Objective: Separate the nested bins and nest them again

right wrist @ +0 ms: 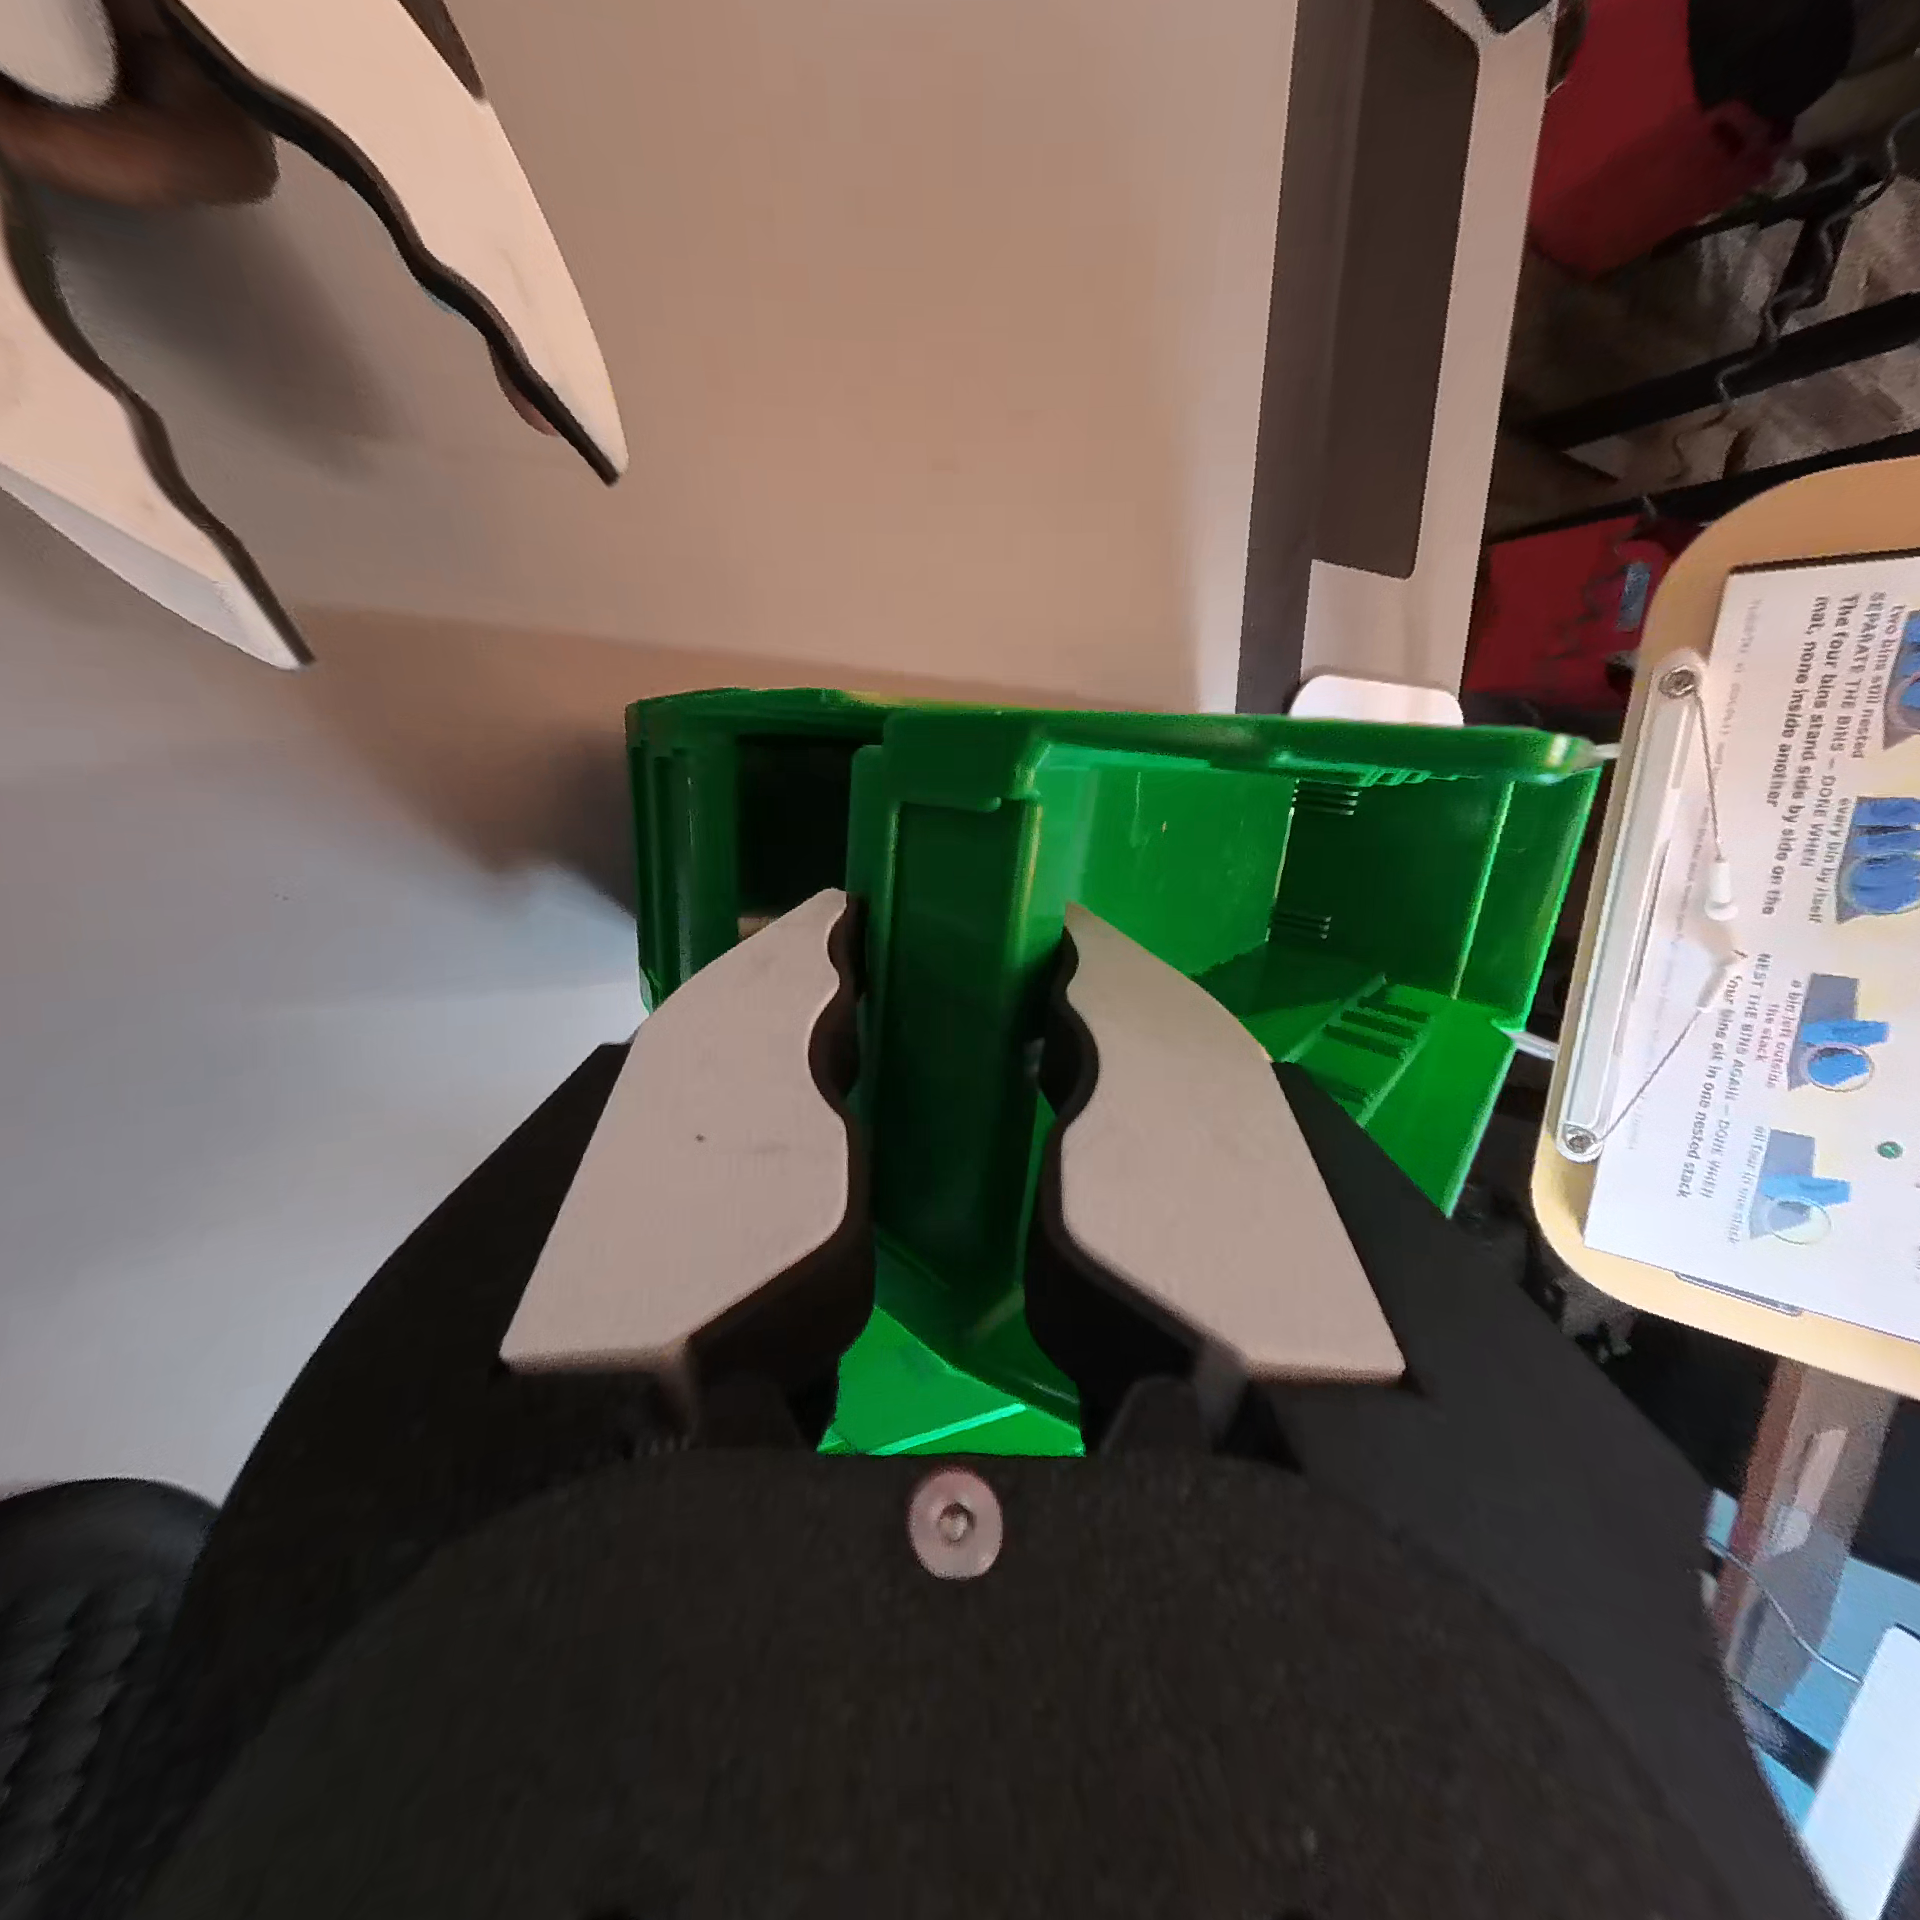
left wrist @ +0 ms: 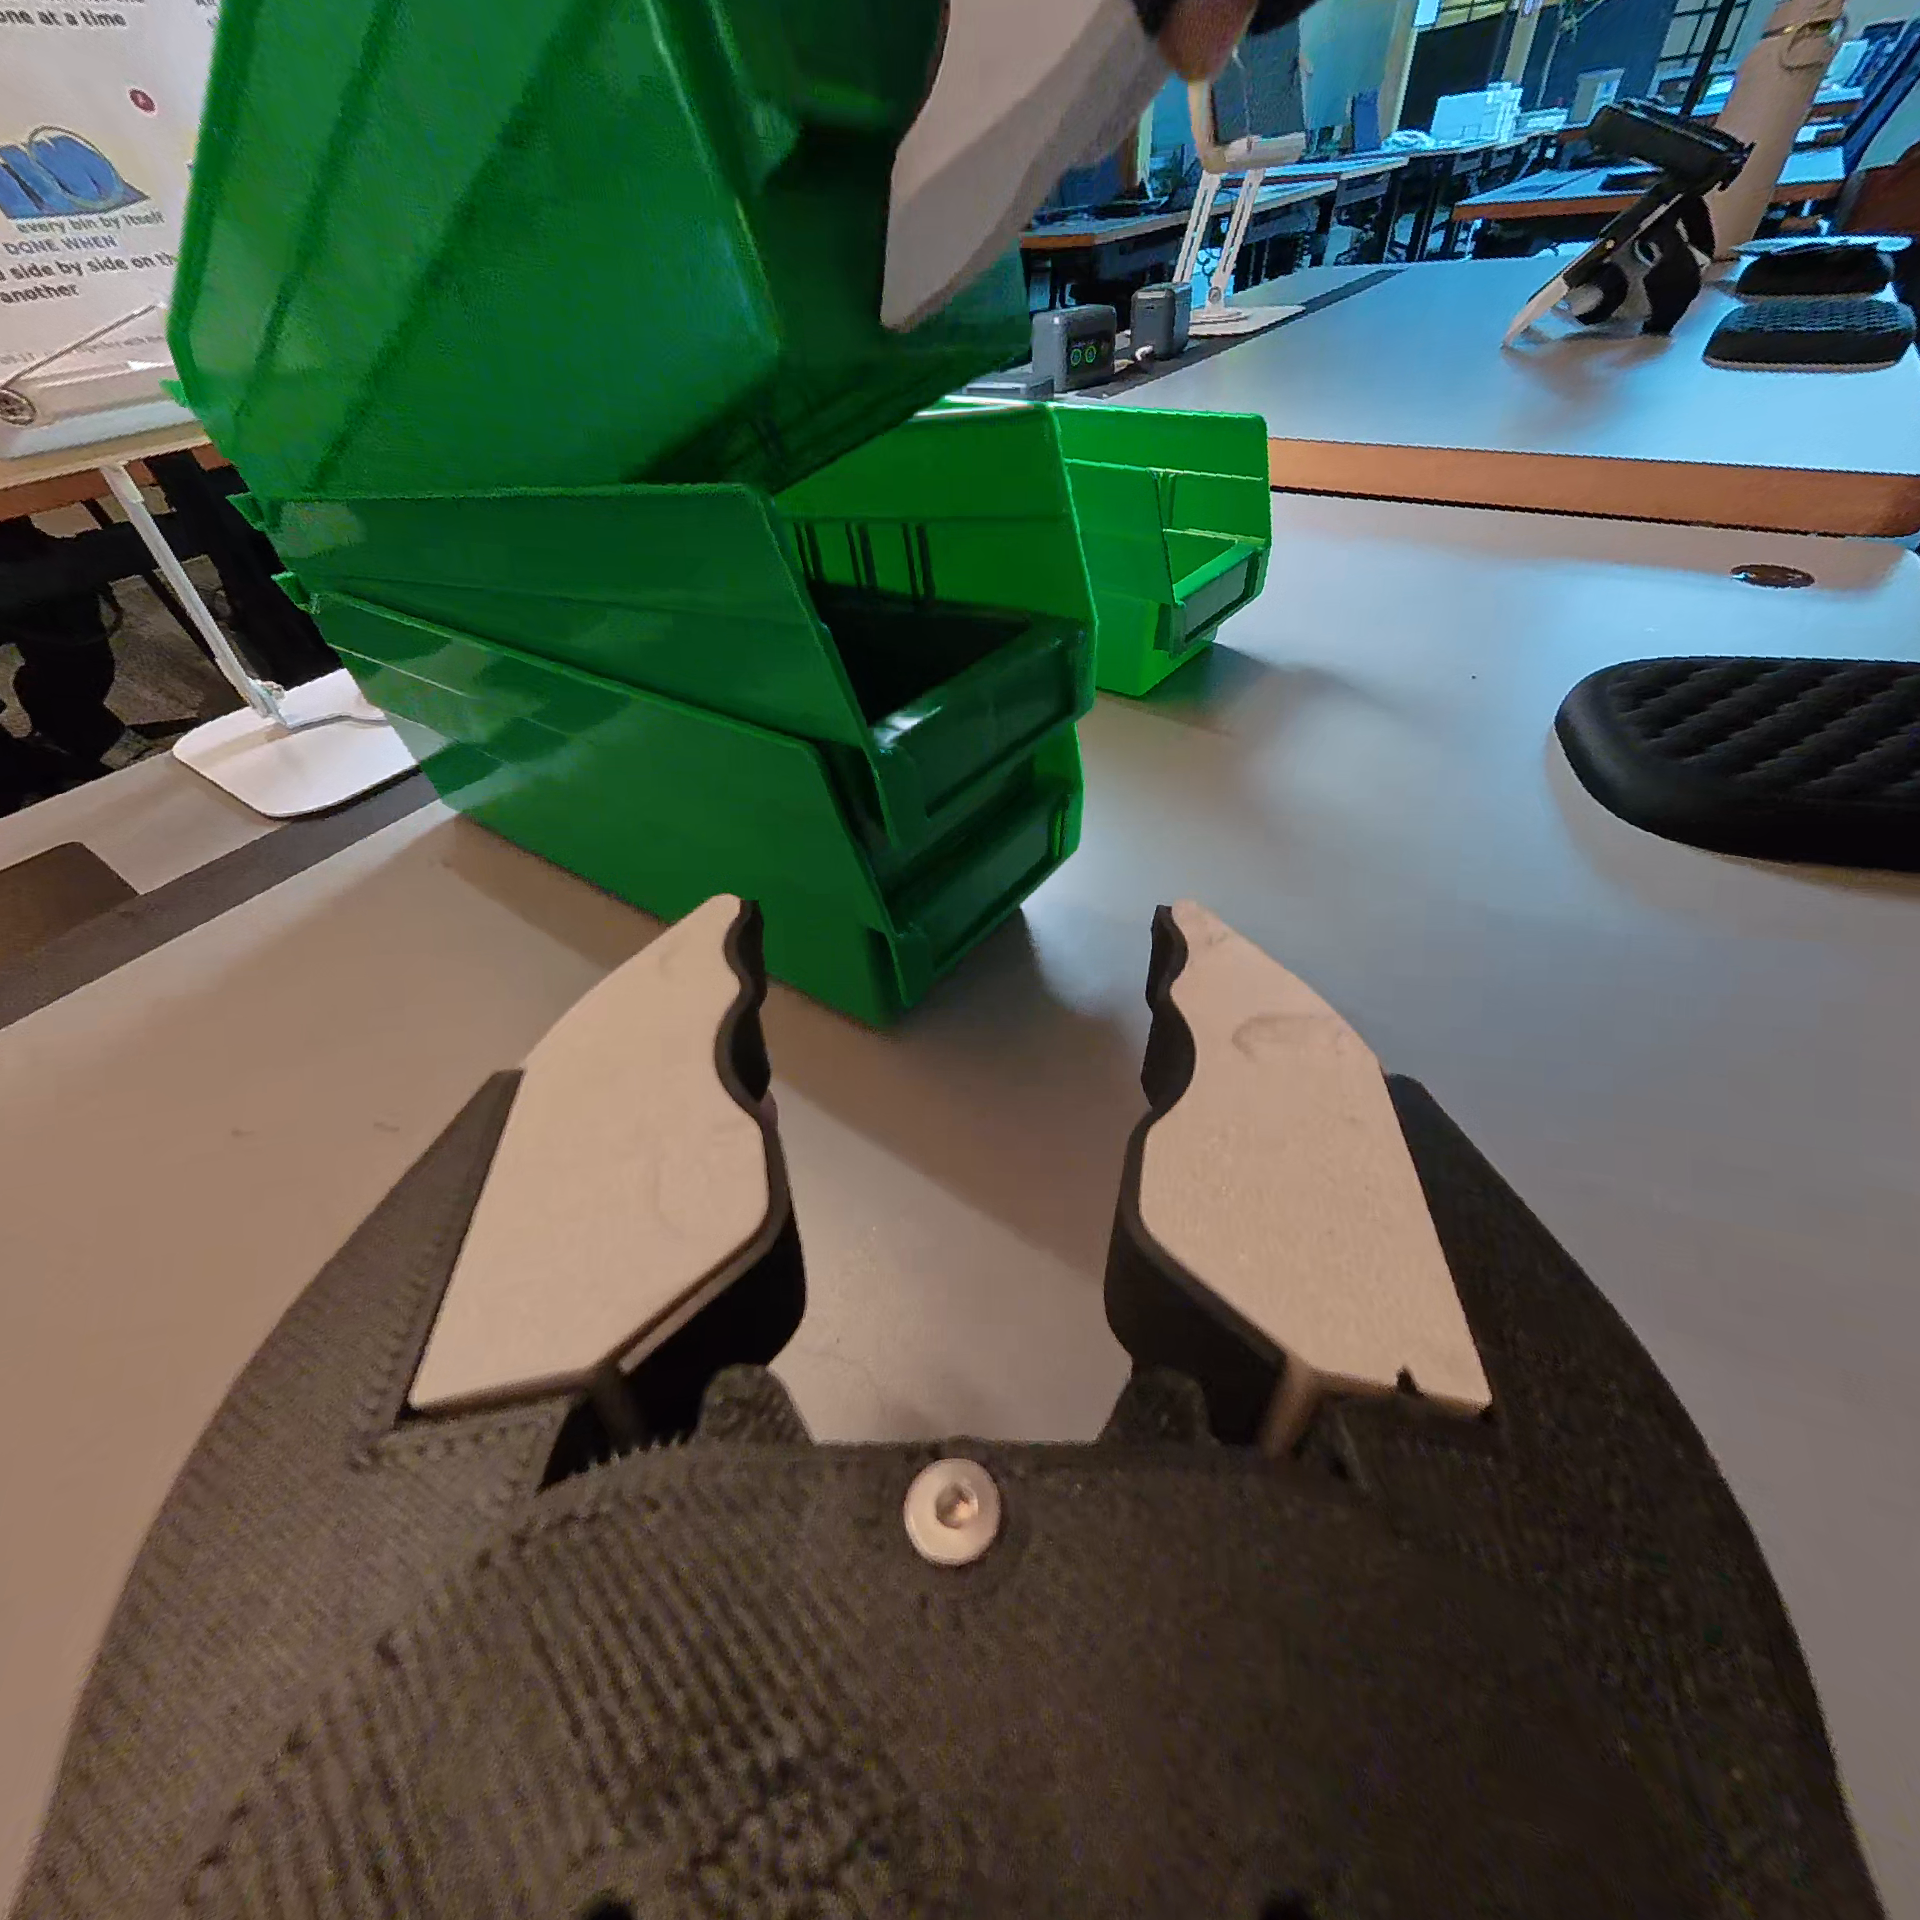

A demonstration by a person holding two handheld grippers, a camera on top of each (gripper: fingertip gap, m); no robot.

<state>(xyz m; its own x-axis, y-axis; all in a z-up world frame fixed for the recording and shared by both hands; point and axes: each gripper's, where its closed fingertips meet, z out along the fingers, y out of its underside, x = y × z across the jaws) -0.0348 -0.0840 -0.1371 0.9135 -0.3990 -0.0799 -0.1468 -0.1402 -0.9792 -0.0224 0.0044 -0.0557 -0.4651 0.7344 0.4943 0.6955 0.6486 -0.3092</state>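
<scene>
Two green bins sit nested as a stack [left wrist: 665, 769] on the grey table [left wrist: 1403, 987]. A third green bin [left wrist: 499, 239] hangs tilted over the stack, front end raised and back end down at the stack's rear rim. My right gripper [right wrist: 956, 925] is shut on that bin's [right wrist: 1351, 883] front wall; one of its fingers [left wrist: 987, 156] shows in the left wrist view. Another green bin [left wrist: 1174, 540] stands alone behind the stack. My left gripper [left wrist: 956, 935] is open and empty, low over the table just in front of the stack; it also shows in the right wrist view [right wrist: 457, 566].
Black padded rests [left wrist: 1756, 758] lie on the table to the right. An instruction card [left wrist: 83, 208] on a white stand [left wrist: 291, 748] is left of the stack, also in the right wrist view [right wrist: 1766, 935]. Another gripper [left wrist: 1652, 239] lies on the far table. My right fingertips sit around 12 cm from my left ones. From my right tips it is roughly 35 cm to the instruction card [left wrist: 83, 208]; from my left, 45 cm. My right wrist view [right wrist: 1849, 862] looks at it from another angle.
</scene>
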